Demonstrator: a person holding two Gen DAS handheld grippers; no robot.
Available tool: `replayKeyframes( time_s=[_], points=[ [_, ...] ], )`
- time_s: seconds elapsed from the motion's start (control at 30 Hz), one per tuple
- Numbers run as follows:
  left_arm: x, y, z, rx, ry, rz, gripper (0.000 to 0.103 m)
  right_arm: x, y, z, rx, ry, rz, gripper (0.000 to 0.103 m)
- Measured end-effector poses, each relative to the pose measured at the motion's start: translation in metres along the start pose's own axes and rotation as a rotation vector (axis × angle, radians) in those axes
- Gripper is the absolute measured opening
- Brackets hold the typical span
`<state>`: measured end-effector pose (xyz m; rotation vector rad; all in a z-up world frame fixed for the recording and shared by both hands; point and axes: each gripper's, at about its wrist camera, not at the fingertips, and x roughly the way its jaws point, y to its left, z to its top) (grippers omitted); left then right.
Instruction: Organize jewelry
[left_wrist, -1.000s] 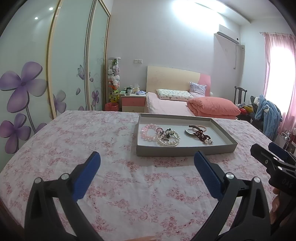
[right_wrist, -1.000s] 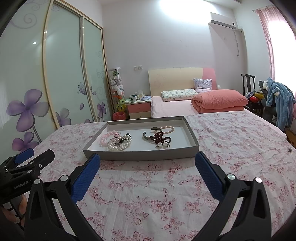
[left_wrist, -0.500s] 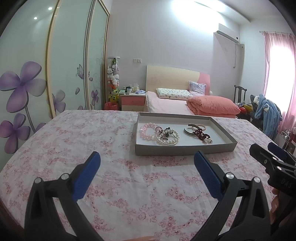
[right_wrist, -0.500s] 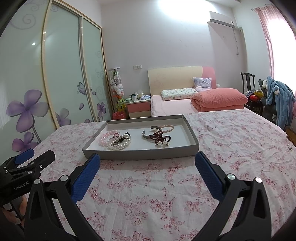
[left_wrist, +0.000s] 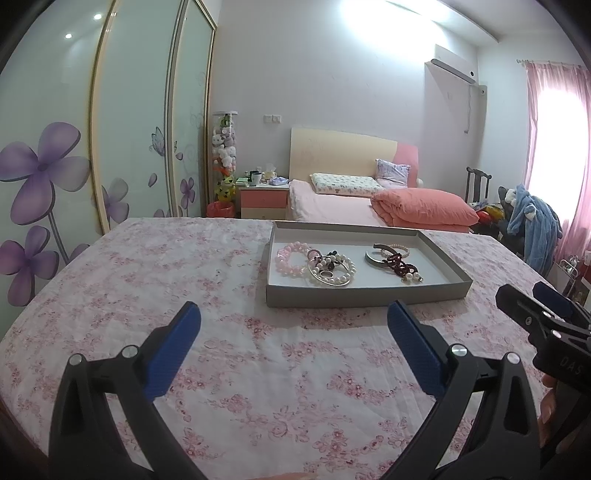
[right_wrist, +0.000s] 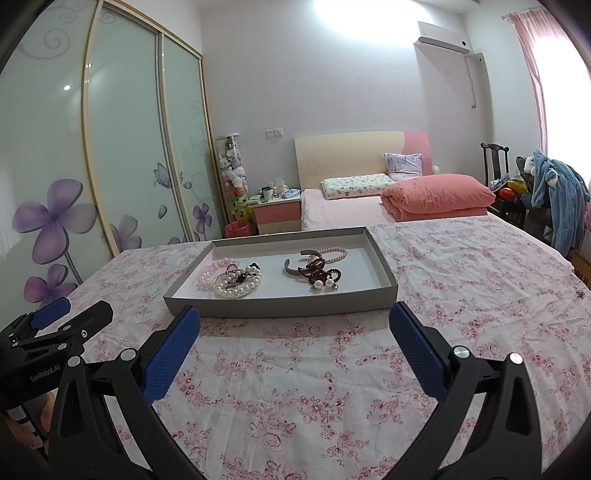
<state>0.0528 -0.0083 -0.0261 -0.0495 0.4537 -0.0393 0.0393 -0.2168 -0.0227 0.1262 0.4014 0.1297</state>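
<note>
Left wrist view shows the left hand-held gripper (left_wrist: 293, 325) wide open and empty, low in the frame over the desk (left_wrist: 147, 280). Right of centre stands the tray (left_wrist: 365, 293) with the jewelry (left_wrist: 332, 264) inside. The right hand-held gripper (right_wrist: 294, 325) is also wide open, holding nothing, just before the tray.

Black hand-held gripper (left_wrist: 293, 317), blue pads (left_wrist: 173, 354), silver screws

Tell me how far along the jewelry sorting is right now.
Barely begun. Done: nothing visibly sorted; the pink bead bracelet, pearl bracelet and dark beaded piece lie tangled in two heaps in the grey tray. In hand: nothing; the left gripper and right gripper hover open short of it. Left: everything.
</note>
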Motion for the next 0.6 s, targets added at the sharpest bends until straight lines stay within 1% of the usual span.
replayKeyframes(
  time_s=[0.33,0.6],
  points=[
    [-0.0013,0.0003,0.0001,-0.001,-0.01,0.02,0.099,0.0002,-0.0012,0.0009,0.002,0.001,-0.001,0.101],
    [-0.0018,0.0022,0.0006,-0.005,-0.004,0.015,0.099,0.0002,-0.0007,0.001,0.001,0.0,0.0,0.101]
  ],
)
